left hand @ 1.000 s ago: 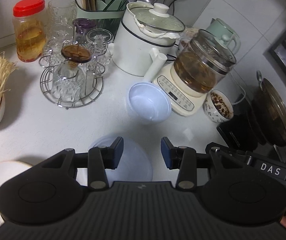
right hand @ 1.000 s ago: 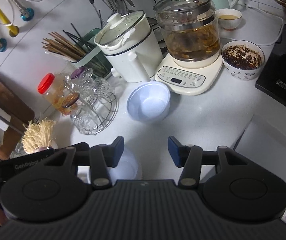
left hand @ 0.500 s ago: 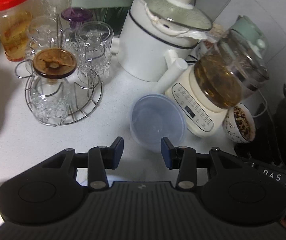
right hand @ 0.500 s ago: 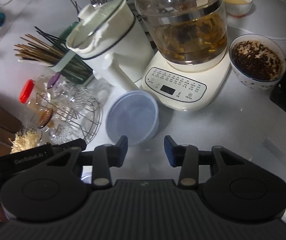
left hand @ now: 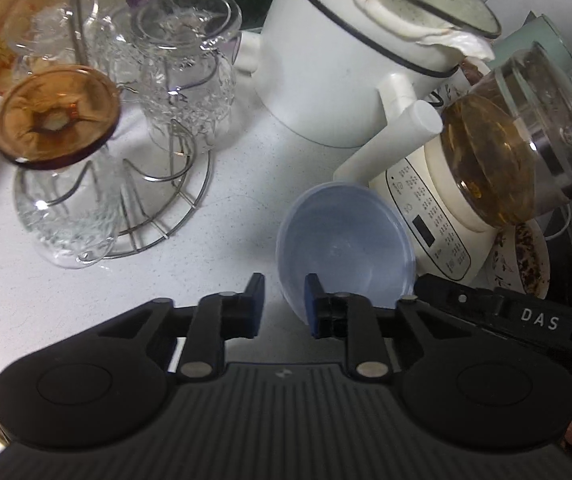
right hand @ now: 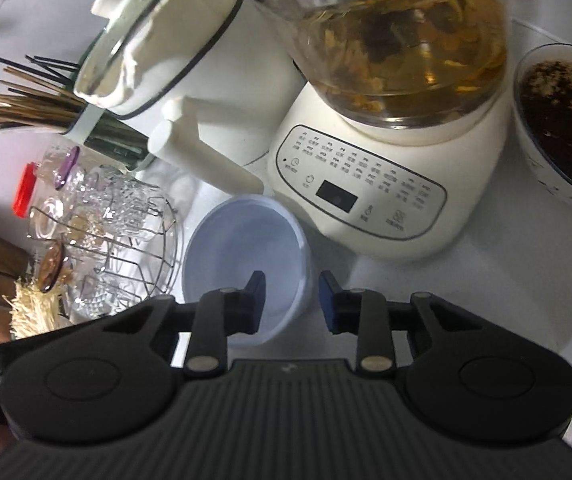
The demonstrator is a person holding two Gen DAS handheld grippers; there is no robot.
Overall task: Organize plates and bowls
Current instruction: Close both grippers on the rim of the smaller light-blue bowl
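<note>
The step in hand looks like picking up the pale blue bowl (left hand: 345,240) (right hand: 246,256), which sits just in front of the tea kettle base (left hand: 433,216) (right hand: 369,184), touching or nearly so. Both grippers are closer to it than a second ago. The left gripper (left hand: 284,306) and right gripper (right hand: 291,300), both released, each straddle its rim; next comes clamping.

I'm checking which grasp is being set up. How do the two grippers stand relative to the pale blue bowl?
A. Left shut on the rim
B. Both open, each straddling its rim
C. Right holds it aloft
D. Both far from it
B: the left gripper and the right gripper are both open, each with one finger inside the blue bowl and one outside.
</note>
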